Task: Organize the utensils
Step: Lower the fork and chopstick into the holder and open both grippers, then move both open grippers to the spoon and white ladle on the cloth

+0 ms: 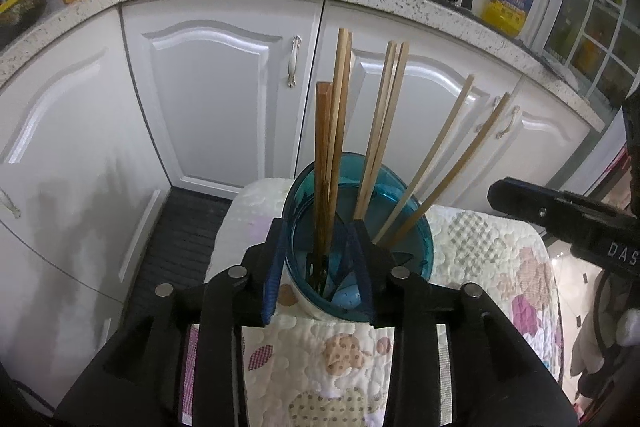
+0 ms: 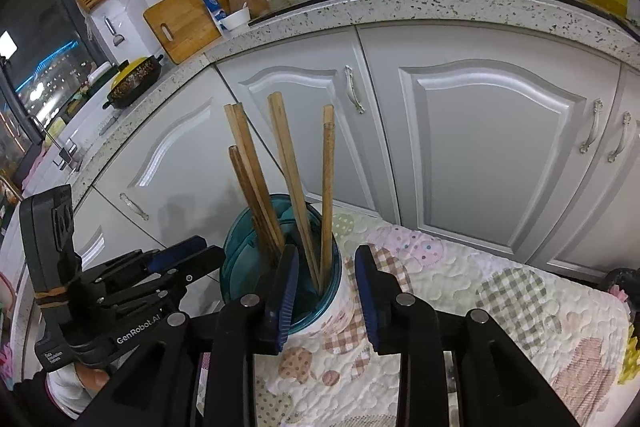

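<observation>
Blue-padded fingers of the left gripper (image 1: 320,269) stand apart at the near rim of a teal cup (image 1: 424,247), gripping nothing. Chopsticks (image 1: 340,131) stand upright and leaning inside the cup, which sits on a quilted cloth (image 1: 488,251).

From the right wrist, the right gripper (image 2: 326,297) is also parted, empty, just before the cup (image 2: 240,251); chopsticks (image 2: 326,195) rise between its fingers.

- Left tongs (image 1: 320,267): pointing steeply downward, the jaws parted, blue pads (image 1: 272,279) facing each other across a gap, pressing on nothing.
- Right tongs (image 2: 326,291): tilted down likewise, jaws apart, gripping nothing.
- The two stand near each other, left tongs lying to the left of the right.
</observation>
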`<state>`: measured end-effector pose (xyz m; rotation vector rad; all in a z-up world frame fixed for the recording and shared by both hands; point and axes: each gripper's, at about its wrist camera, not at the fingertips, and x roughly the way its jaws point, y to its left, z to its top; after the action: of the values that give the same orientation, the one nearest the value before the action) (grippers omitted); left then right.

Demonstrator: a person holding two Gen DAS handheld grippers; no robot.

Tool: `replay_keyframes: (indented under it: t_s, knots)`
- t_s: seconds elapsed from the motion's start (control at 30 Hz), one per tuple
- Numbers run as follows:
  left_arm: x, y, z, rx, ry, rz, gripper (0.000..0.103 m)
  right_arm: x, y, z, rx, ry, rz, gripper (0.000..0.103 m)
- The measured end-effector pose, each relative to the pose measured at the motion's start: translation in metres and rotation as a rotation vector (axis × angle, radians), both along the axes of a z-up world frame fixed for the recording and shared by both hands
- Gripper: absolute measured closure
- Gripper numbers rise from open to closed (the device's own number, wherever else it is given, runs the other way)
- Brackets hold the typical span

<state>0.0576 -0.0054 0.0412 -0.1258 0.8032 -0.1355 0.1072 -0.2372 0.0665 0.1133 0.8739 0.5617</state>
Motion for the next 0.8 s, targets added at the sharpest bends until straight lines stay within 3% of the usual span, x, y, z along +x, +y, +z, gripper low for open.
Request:
replay_keyframes:
  t_s: [0.13,0.53,0.8]
  knots:
    - [-0.01,-0.002,0.006,0.003,-0.022,0.004,0.067,-0.011,-0.001,0.005,-0.011,-0.022,-0.004,0.07]
    - [-0.048,-0.022,0.02,-0.005,-0.069,-0.049,0.066,-0.044,-0.026,0.005,-0.045,-0.029,-0.034,0.067]
    - [-0.062,-0.044,0.01,-0.027,-0.042,-0.107,0.064,-0.062,-0.073,-0.033,-0.112,0.043,-0.111,0.063]
